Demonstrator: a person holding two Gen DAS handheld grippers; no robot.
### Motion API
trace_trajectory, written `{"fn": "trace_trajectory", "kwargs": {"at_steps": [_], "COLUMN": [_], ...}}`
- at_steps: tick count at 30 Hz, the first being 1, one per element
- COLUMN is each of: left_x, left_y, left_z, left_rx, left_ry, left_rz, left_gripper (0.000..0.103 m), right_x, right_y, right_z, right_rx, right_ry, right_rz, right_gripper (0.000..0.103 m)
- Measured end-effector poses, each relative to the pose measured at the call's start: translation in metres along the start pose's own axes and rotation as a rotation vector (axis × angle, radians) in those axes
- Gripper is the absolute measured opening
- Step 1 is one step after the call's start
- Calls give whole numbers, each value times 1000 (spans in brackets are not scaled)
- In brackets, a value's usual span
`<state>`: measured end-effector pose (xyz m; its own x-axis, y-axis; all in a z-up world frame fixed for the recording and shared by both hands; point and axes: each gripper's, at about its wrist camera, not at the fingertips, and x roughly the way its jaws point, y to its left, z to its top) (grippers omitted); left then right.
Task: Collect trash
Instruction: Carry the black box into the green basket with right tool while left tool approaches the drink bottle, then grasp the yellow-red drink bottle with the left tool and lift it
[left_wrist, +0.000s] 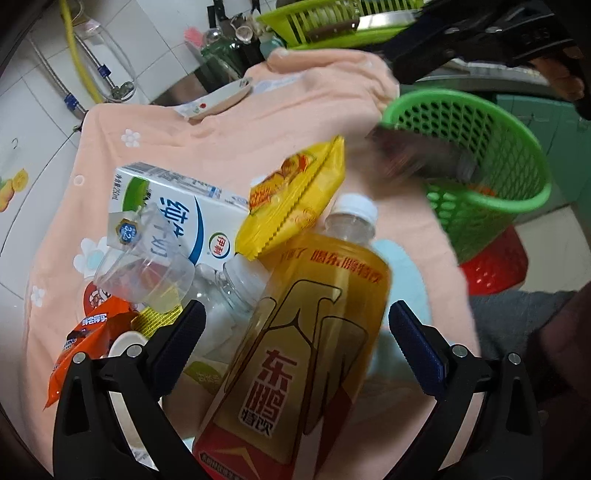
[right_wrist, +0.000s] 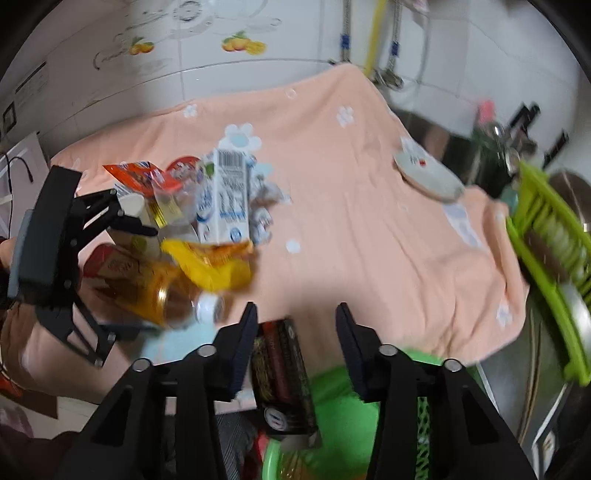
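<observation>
A pile of trash lies on the peach cloth: a yellow drink bottle, a white milk carton, a yellow snack bag, an orange wrapper and a clear cup. My left gripper is open around the yellow bottle, its fingers apart from the bottle's sides. My right gripper is open above the green basket. A dark box is blurred between its fingers, over the basket's mouth. The same box shows blurred at the green basket's rim.
A red basket sits under the green one. A small dish lies at the cloth's far edge. A lime dish rack and a metal sink stand beyond. Tiled wall with pipes is behind.
</observation>
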<state>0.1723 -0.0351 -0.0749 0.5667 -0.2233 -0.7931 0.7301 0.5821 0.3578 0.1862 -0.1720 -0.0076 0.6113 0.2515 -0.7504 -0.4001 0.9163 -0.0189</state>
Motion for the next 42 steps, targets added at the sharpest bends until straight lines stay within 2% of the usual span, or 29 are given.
{"fn": "trace_trajectory", "kwargs": {"at_steps": [4, 6, 8, 12, 16, 25, 32, 39, 42], "left_x": [-1, -4, -5, -4, -5, -8, -2, -14, -25], "left_y": [-7, -10, -13, -11, -10, -8, -13, -12, -9], "left_z": [3, 5, 7, 7, 6, 6, 10, 10, 11], "left_rx": [9, 5, 3, -13, -10, -8, 2, -85, -148], "left_ry": [-18, -31, -28, -30, -40, -21, 32, -15, -54], "left_rz": [10, 8, -2, -13, -31, -75, -38, -67, -108], "left_gripper": [90, 73, 68, 68, 68, 68, 70, 68, 68], "right_x": [27, 50, 57, 45, 23, 11, -1, -16, -23], "right_y": [-10, -15, -14, -25, -38, -44, -37, -28, -30], "right_z": [-25, -43, -53, -53, -51, -53, -53, -58, -60], "right_rx": [79, 147, 143, 161, 157, 174, 171, 151, 155], "right_ry": [51, 112, 123, 92, 53, 33, 2, -27, -44], "right_rz": [38, 83, 76, 68, 21, -1, 10, 14, 6], "right_gripper": [40, 40, 40, 40, 41, 50, 55, 55, 55]}}
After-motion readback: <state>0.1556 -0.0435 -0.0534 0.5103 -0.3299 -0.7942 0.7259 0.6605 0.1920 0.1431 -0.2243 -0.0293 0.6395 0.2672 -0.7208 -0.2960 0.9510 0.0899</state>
